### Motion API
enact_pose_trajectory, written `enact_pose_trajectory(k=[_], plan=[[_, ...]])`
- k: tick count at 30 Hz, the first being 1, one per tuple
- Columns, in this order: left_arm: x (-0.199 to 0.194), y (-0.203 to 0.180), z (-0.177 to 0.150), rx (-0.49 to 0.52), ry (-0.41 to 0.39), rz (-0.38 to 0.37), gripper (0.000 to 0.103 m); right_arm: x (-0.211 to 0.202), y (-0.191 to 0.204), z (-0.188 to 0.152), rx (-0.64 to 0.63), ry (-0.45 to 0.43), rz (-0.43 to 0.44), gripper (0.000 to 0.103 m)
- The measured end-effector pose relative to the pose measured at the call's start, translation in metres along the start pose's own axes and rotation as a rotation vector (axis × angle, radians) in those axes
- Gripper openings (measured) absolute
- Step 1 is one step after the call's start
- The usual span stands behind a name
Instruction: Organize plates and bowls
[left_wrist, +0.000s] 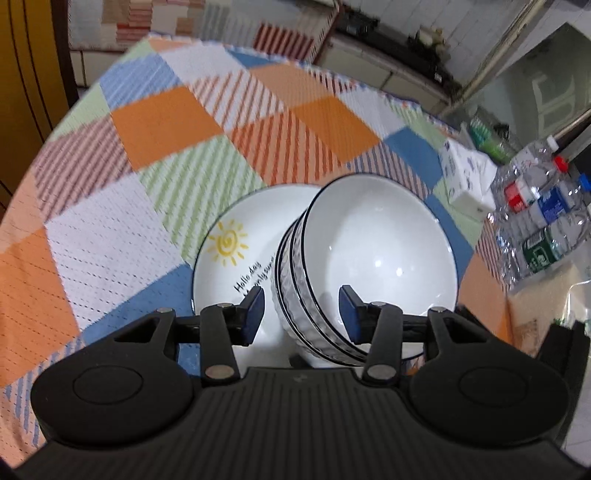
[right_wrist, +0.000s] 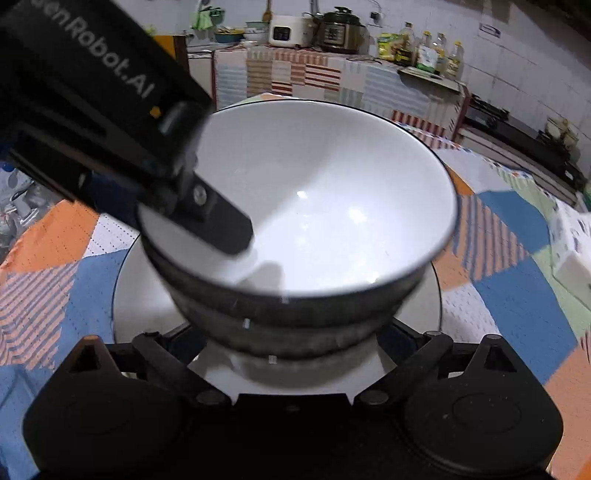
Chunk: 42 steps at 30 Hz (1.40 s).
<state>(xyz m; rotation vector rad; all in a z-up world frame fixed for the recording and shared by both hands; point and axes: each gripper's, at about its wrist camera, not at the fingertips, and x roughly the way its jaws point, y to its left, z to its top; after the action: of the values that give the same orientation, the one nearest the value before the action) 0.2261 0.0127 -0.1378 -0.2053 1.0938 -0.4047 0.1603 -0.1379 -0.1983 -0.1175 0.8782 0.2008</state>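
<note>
A stack of white bowls (left_wrist: 373, 251) with dark rims sits tilted on a white plate (left_wrist: 236, 266) printed with a yellow sun. My left gripper (left_wrist: 302, 314) straddles the near rim of the stack, one blue pad outside and one inside; the pads stand apart from the rim. In the right wrist view the bowl stack (right_wrist: 321, 214) fills the middle on the plate (right_wrist: 147, 306). My right gripper (right_wrist: 291, 332) is spread wide around the stack's base, its fingertips hidden under the bowls. The left gripper's finger (right_wrist: 221, 225) reaches into the top bowl.
The table has a checked orange, blue, green and white cloth (left_wrist: 155, 122). A tissue box (left_wrist: 465, 177) and a bag of plastic bottles (left_wrist: 539, 206) lie at the right. A kitchen counter with appliances (right_wrist: 332, 26) stands behind.
</note>
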Motion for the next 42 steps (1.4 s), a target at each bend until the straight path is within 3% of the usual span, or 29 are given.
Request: enact_pose_trajectory(k=[13, 19, 28, 36, 42], plan=[[-0.071, -0.014, -0.033, 0.065, -0.132, 0.064, 0.045, -0.075, 0.004, -0.012, 0.051, -0.014, -0.049, 0.099], [-0.114, -0.036, -0.049, 0.148, -0.19, 0.092, 0.054, -0.122, 0.005, -0.007, 0.071, -0.065, -0.101, 0.099], [-0.153, -0.036, -0.071, 0.153, -0.212, 0.102, 0.06, -0.174, 0.005, -0.011, 0.154, -0.071, -0.163, 0.099], [-0.166, -0.025, -0.093, 0.168, -0.224, 0.161, 0.069, -0.193, 0.019, -0.017, 0.176, -0.067, -0.22, 0.099], [-0.173, -0.018, -0.101, 0.147, -0.225, 0.191, 0.07, -0.203, 0.032, -0.022, 0.186, -0.096, -0.285, 0.099]])
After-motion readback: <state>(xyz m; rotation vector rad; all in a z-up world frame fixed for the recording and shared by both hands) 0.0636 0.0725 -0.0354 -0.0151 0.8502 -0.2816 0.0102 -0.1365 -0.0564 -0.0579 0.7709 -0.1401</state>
